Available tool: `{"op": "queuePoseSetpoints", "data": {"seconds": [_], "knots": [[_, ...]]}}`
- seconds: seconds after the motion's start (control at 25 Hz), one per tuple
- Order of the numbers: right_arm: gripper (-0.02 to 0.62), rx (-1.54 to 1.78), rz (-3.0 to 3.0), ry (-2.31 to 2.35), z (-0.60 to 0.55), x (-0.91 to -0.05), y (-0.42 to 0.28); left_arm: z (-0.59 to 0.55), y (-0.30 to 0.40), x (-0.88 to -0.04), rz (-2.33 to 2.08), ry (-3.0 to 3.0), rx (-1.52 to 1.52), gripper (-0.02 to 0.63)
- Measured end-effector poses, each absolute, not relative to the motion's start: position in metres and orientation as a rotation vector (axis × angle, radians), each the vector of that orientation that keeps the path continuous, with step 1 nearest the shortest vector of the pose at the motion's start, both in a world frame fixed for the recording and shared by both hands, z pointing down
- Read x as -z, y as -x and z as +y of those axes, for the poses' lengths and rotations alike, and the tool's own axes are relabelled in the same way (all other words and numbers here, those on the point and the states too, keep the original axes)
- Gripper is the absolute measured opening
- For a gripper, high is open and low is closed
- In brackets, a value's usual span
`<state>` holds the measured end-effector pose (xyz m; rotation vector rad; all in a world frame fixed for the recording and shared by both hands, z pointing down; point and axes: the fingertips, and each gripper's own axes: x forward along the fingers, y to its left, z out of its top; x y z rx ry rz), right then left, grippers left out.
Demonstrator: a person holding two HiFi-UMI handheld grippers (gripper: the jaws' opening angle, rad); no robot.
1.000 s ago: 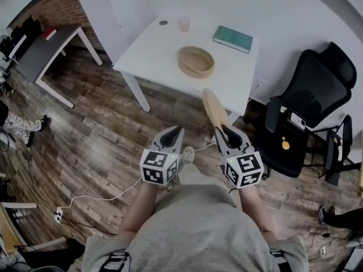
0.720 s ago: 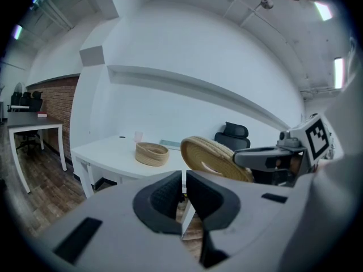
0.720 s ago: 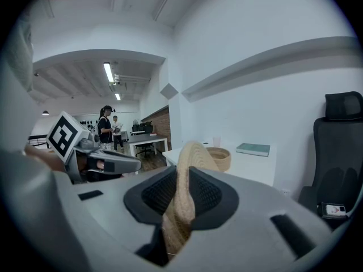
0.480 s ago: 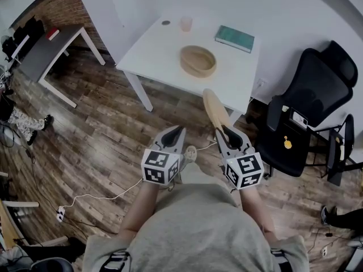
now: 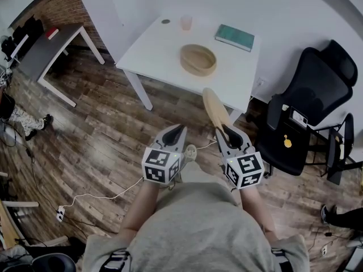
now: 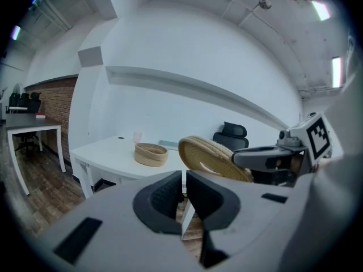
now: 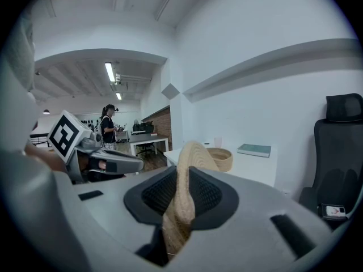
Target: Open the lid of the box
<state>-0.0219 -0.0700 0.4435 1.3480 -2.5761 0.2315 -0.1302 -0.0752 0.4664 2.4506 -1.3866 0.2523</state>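
Right gripper [image 7: 181,192] pinches woven lid [image 5: 214,107] by its rim alone; the long overhang may lever it loose. Left gripper [image 6: 184,192] pressed together, empty, no support

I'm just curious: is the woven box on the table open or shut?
Open. The box sits lidless on the table, its hollow showing; the right gripper holds the lid, away from it.
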Motion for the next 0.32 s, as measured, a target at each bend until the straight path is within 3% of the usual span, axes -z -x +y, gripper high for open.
{"op": "queuePoseSetpoints", "data": {"seconds": [0.32], "knots": [[0.071,-0.227,-2.582,-1.355,-0.0751,-0.4402,0.0213,-0.0798,0.1269,-0.4643,-1.383,-2.461,-0.257,0.023]]}}
